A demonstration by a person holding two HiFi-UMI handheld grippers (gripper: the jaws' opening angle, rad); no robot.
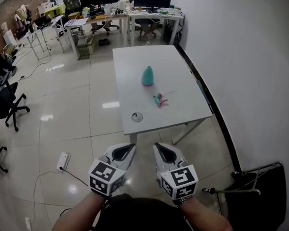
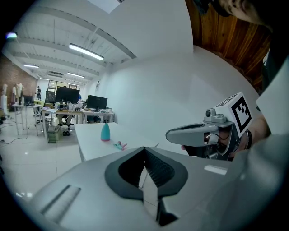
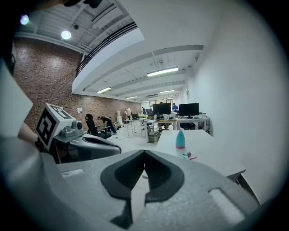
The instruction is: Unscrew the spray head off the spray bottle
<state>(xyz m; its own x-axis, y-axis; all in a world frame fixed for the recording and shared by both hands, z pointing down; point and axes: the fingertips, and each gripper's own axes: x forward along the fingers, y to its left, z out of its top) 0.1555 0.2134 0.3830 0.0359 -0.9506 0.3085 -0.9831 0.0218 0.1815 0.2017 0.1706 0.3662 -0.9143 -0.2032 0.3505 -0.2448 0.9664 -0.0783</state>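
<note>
- The left tool (image 1: 130, 149) is pressed together with nothing between its jaws. The right tool (image 1: 158, 148) is the same, shut and empty.
- Both are held side by side over the floor (image 1: 71, 108), short of the desk (image 1: 185, 86), which lies at 12 o'clock from them.
- The bottle (image 1: 147, 76) stands upright near the middle of the desk, well away from both tools. It is teal and tapers towards the top.
- A small pink and teal piece (image 1: 159, 100) lies at 5 o'clock from the bottle, apart from it. It may be a spray head, but it is too small to tell.
- A round ring-like thing (image 1: 137, 117) sits at 7 o'clock from the bottle, near the front edge.
- The bottle looks like light, smooth plastic, so it would likely slip or tip under a twist.
- One tool should probably pinch the wide lower body and the other the narrow top.
- The desk is white, flat and bare apart from these things, with one long side close to the wall.
- The room is an open office with a glossy tiled floor.
- There is a white wall (image 1: 245, 70) at 3 o'clock, monitors on benches far off at 12, and a black chair (image 1: 257, 192) at 4.
</note>
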